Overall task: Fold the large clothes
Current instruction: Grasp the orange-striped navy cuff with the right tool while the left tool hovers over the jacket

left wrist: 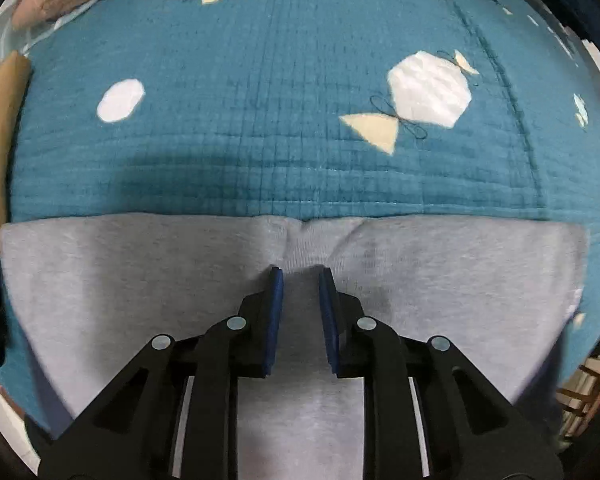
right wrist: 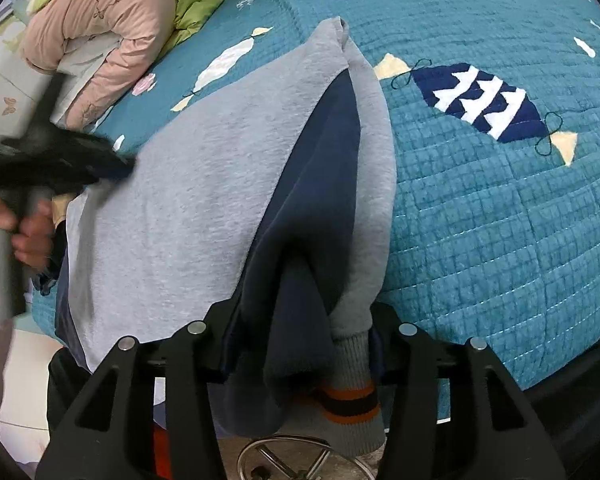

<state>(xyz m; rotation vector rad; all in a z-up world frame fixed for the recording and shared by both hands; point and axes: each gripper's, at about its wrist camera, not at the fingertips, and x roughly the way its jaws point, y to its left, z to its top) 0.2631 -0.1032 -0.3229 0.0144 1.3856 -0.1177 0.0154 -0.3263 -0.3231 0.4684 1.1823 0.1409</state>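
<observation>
On a teal quilted bedspread point(left wrist: 284, 80) printed with candy shapes lies a grey sweatshirt point(left wrist: 100, 280), spread flat, its folded edge running straight across the left wrist view. Pointing steeply down onto it, the left gripper point(left wrist: 301, 276) has its blue-padded fingers point(left wrist: 275, 304) standing a narrow gap apart, a low ridge of grey cloth between them; whether the pads actually press that cloth cannot be told. In the right wrist view the garment drapes toward the bed's near edge, its navy panel point(right wrist: 324, 152) showing beside the grey. There the right gripper point(right wrist: 300, 344) pinches a thick bunch of navy and grey fabric, with a ribbed cuff point(right wrist: 350, 400) striped orange and black hanging below it. At far left, a hand point(right wrist: 24, 232) grips the other tool's handle. A pink and green padded jacket point(right wrist: 112, 20) lies heaped at the bed's far corner.
</observation>
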